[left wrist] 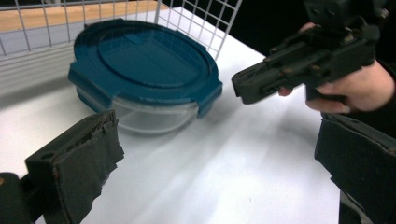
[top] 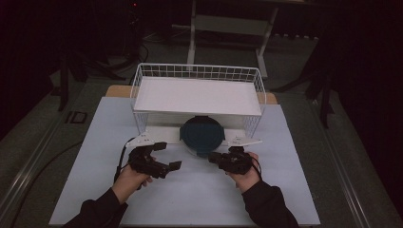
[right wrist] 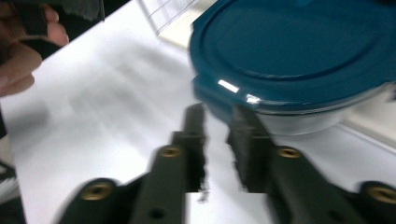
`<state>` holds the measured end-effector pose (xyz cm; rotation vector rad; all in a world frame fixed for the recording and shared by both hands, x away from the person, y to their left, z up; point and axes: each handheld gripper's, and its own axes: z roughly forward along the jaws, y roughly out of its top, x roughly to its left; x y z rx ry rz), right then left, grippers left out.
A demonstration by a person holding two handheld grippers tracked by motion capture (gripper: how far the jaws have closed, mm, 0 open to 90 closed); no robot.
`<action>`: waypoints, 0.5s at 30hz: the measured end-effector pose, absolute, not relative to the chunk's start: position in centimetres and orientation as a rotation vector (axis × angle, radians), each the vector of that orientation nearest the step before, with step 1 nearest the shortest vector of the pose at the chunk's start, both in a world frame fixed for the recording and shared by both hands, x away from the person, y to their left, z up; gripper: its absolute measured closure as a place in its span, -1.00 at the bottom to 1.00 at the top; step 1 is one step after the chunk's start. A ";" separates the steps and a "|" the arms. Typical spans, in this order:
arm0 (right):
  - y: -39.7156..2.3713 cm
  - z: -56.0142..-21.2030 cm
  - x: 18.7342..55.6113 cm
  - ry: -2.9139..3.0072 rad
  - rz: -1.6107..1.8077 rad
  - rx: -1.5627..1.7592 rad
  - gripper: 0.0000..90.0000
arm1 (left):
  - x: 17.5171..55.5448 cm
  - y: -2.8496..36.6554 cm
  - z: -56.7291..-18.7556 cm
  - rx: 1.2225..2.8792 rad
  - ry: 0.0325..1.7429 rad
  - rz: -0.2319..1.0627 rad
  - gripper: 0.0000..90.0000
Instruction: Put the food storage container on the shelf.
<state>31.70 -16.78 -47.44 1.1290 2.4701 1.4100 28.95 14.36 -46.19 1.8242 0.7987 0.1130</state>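
Here the round glass container (top: 202,137) with its dark blue clip-on lid (left wrist: 147,58) sits on the pale table (top: 190,190), half tucked under the front edge of the white wire rack (top: 197,90). Both hand-held tools hang just in front of it, one to each side, and neither touches it.

The left gripper (top: 168,156) has its jaws spread wide with nothing between them; in its own view the padded fingers (left wrist: 79,163) frame the container from well apart. The right gripper (top: 211,156) is drawn nearly together (a thin gap remains in its own view) and also holds nothing, its tips just short of the container's near rim (right wrist: 233,100).

The likely risk lies in the approach. Narrowed jaws on the right would not span the lid's edge or a clip tab, so a push forward would probably shove the container deeper under the rack rather than seize it. The glass wall looks smooth, and a one-sided pinch could let it pivot or slide across the table. The rack's low front wires also crowd any lift from above.
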 end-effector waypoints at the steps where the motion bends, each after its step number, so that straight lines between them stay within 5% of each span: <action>1: -16.6 -47.5 31.7 2.485 1.401 1.121 0.85 | 28.4 14.5 -46.4 1.842 0.787 0.123 -0.99; 4: -15.9 -47.8 31.8 2.524 1.379 1.091 0.99 | 27.7 14.8 -46.7 1.841 0.791 0.114 -0.99; 15: -14.3 -48.8 32.4 2.522 1.355 1.112 1.00 | 25.4 16.0 -47.9 1.835 0.799 0.142 -0.99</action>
